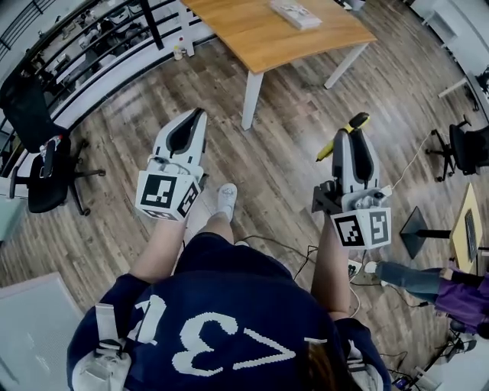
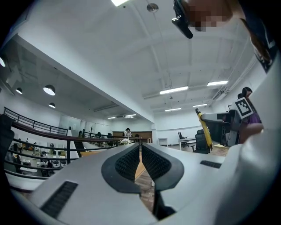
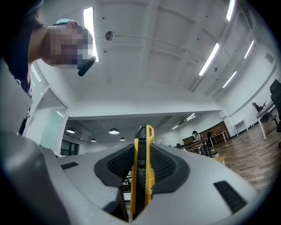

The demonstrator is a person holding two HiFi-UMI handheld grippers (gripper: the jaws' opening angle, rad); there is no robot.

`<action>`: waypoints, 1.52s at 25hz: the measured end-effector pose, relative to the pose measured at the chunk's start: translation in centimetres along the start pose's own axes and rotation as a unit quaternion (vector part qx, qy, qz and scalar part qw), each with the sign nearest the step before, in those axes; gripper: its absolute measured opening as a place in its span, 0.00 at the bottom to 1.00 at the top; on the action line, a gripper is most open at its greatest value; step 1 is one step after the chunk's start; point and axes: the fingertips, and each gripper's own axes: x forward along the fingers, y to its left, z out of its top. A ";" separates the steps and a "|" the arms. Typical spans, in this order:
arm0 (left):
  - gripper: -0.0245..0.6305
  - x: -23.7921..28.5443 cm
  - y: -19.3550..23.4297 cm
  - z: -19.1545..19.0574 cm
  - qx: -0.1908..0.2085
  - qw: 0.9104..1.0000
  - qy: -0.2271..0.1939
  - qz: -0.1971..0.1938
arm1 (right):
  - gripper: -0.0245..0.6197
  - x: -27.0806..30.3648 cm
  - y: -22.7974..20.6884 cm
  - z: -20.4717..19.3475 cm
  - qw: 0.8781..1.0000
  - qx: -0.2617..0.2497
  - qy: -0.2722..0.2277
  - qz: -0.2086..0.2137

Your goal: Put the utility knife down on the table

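The utility knife (image 1: 337, 143) is yellow and black, and my right gripper (image 1: 350, 139) is shut on it. It sticks out past the jaws to the left and points toward the floor in front of me. In the right gripper view the knife (image 3: 141, 176) stands upright, clamped between the black pads, with the right gripper (image 3: 141, 147) tilted up toward the ceiling. My left gripper (image 1: 199, 116) is held at waist height; in its own view its jaws (image 2: 140, 149) are shut with nothing between them. The wooden table (image 1: 260, 38) stands ahead, beyond both grippers.
A white flat box (image 1: 296, 13) lies on the table's far part. A black office chair (image 1: 46, 176) stands at the left, another (image 1: 467, 147) at the right. A railing (image 1: 92, 46) runs along the upper left. A seated person (image 1: 428, 282) is at the lower right.
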 end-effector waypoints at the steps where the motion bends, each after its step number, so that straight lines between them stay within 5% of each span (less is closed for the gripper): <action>1: 0.08 1.4 0.7 -0.2 0.000 1.000 0.001 -0.001 | 0.23 1.3 -0.6 -0.3 1.000 -0.001 0.001 -0.001; 12: 0.08 15.7 8.8 0.7 0.006 0.999 -0.016 -0.042 | 0.23 15.7 -5.1 -1.8 1.000 -0.014 -0.009 -0.017; 22: 0.08 21.9 11.4 -0.6 -0.003 0.999 0.000 -0.045 | 0.23 21.4 -8.3 -3.6 1.000 -0.006 0.007 -0.018; 38: 0.08 37.5 12.8 -0.9 0.014 0.998 -0.015 0.051 | 0.23 34.7 -22.8 -3.9 0.997 0.017 0.002 0.074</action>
